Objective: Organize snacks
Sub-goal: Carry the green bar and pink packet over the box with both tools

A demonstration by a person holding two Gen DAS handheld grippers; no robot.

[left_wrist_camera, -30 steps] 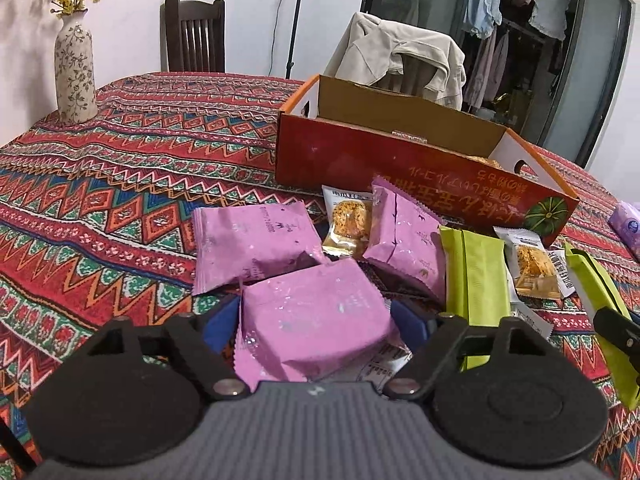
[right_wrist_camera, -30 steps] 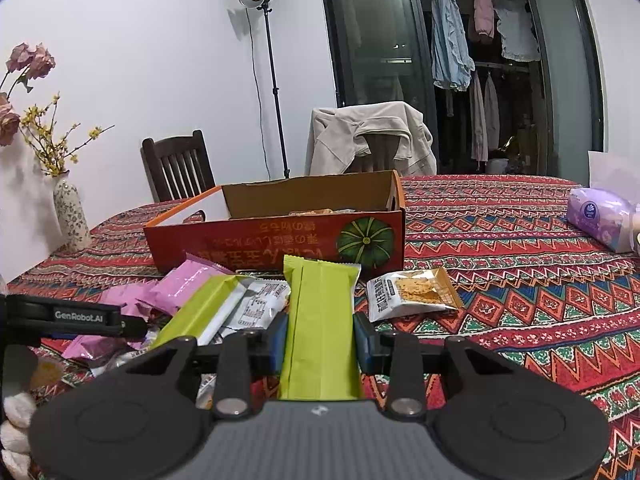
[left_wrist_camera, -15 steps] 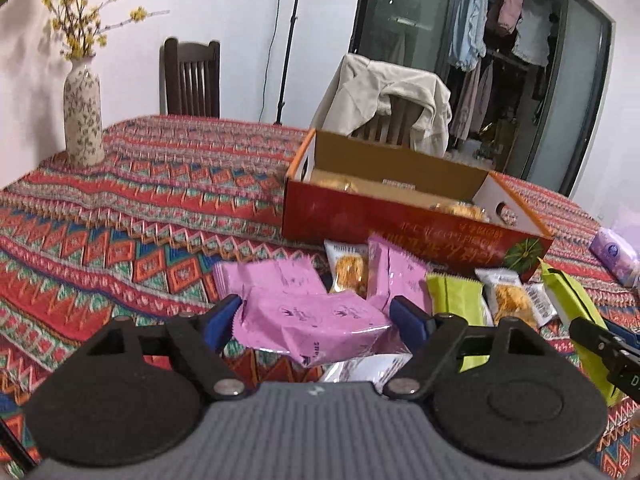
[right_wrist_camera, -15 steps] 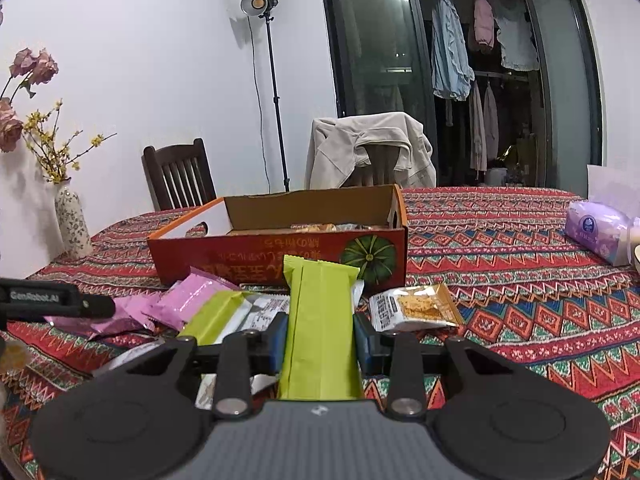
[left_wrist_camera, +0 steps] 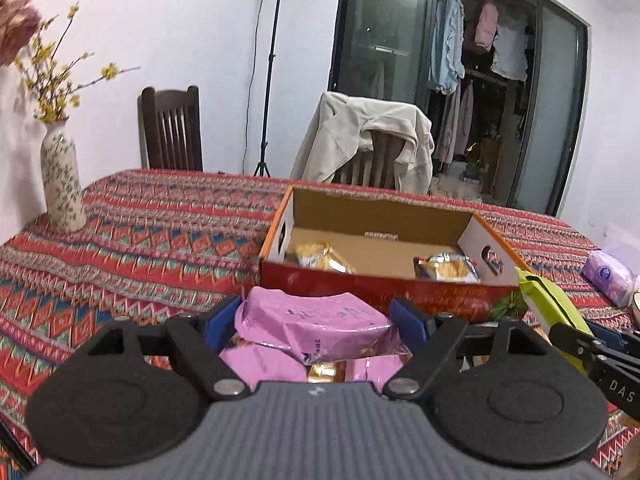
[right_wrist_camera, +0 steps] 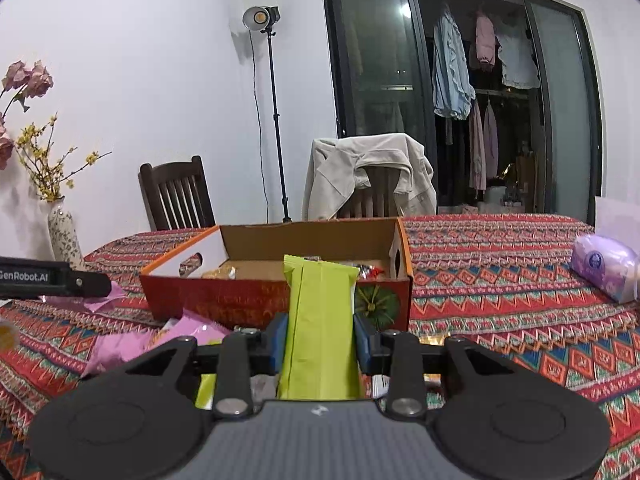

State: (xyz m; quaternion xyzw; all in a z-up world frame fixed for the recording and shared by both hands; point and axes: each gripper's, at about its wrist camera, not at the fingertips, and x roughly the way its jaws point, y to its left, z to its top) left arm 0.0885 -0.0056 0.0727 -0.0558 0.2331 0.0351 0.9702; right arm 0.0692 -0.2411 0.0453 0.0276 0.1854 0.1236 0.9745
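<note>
Left gripper [left_wrist_camera: 316, 316] clamps pink packet [left_wrist_camera: 316, 326]; right gripper [right_wrist_camera: 320, 338] clamps green packet [right_wrist_camera: 320, 320].

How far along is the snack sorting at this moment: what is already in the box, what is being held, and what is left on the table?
Done: two golden snack packets lie inside the cardboard box. In hand: the left gripper is shut on a pink snack packet, the right gripper on a green snack packet; both are short of the box. Left: more pink packets lie on the tablecloth.
</note>
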